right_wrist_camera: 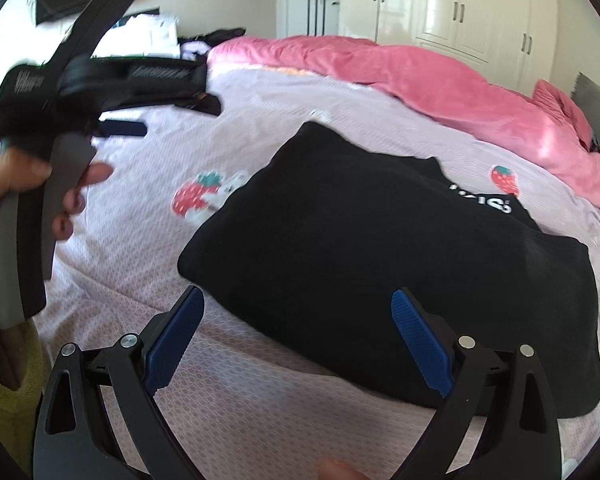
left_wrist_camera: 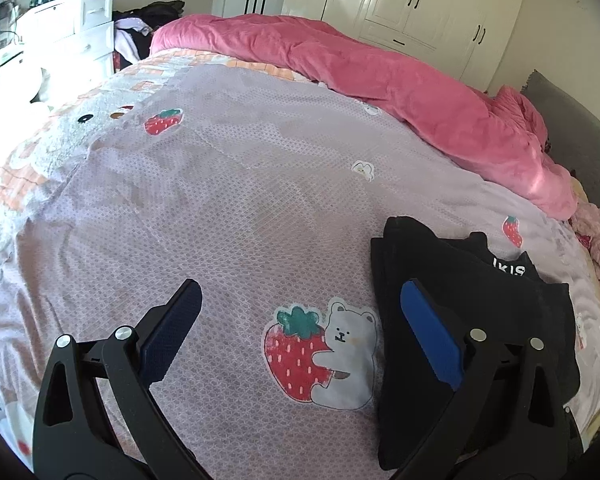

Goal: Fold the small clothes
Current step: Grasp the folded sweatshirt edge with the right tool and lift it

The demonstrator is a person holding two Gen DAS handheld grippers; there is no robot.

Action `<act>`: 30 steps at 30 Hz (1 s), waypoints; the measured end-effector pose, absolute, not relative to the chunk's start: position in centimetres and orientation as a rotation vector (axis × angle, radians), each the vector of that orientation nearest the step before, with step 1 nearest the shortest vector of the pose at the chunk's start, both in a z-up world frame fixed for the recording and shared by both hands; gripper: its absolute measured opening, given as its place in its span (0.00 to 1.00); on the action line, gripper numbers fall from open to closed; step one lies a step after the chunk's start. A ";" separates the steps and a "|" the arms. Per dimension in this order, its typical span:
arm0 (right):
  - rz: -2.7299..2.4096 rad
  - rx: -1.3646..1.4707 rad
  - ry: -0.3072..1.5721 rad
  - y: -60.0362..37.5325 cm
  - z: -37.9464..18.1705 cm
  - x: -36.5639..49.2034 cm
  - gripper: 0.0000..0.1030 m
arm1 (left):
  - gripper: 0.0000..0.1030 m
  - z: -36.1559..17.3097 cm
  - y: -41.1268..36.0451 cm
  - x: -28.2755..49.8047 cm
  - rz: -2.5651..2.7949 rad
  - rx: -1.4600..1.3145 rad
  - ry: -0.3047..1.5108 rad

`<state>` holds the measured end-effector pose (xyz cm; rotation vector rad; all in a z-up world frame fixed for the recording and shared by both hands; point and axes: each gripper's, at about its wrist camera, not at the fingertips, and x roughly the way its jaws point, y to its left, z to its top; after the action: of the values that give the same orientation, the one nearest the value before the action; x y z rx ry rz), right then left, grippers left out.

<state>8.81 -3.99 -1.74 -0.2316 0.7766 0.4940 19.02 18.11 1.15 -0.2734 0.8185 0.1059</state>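
Note:
A black garment (right_wrist_camera: 380,264) with white lettering lies folded on the lilac bedsheet (left_wrist_camera: 240,200); in the left wrist view the garment (left_wrist_camera: 460,288) sits at the lower right. My left gripper (left_wrist_camera: 300,292) is open over the sheet, its right finger above the garment's left edge, nothing held. My right gripper (right_wrist_camera: 298,300) is open just above the garment's near edge, nothing between its fingers. In the right wrist view the left gripper (right_wrist_camera: 140,108) appears at the upper left, blurred, held by a hand (right_wrist_camera: 28,184).
A pink quilt (left_wrist_camera: 400,92) is bunched along the far side of the bed. White wardrobes (left_wrist_camera: 412,4) stand behind it, white drawers (left_wrist_camera: 72,36) at the far left, and a pile of pink cloth (left_wrist_camera: 596,240) at the right edge.

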 end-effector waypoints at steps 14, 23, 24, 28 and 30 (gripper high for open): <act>0.451 -0.347 0.808 -0.9 -4.7 10.3 0.92 | 0.91 -0.1 17.6 21.9 0.095 -0.287 0.848; 0.445 -0.337 0.752 -1.1 -4.4 10.9 0.83 | 0.91 -0.9 17.6 22.4 0.083 -0.310 0.875; 0.453 -0.326 0.748 -1.3 -4.2 10.9 0.80 | 0.91 -0.9 17.6 22.4 0.082 -0.312 0.875; 0.494 -0.293 0.718 -1.8 -3.5 10.5 0.46 | 0.91 -1.0 17.5 22.5 0.074 -0.317 0.881; 0.531 -0.256 0.713 -2.2 -3.2 10.4 0.28 | 0.91 -1.2 17.4 22.7 0.058 -0.324 0.889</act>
<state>10.39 -2.24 -3.20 -0.2558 0.7131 0.5311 22.66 17.36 -1.18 -0.3242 0.8886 0.0582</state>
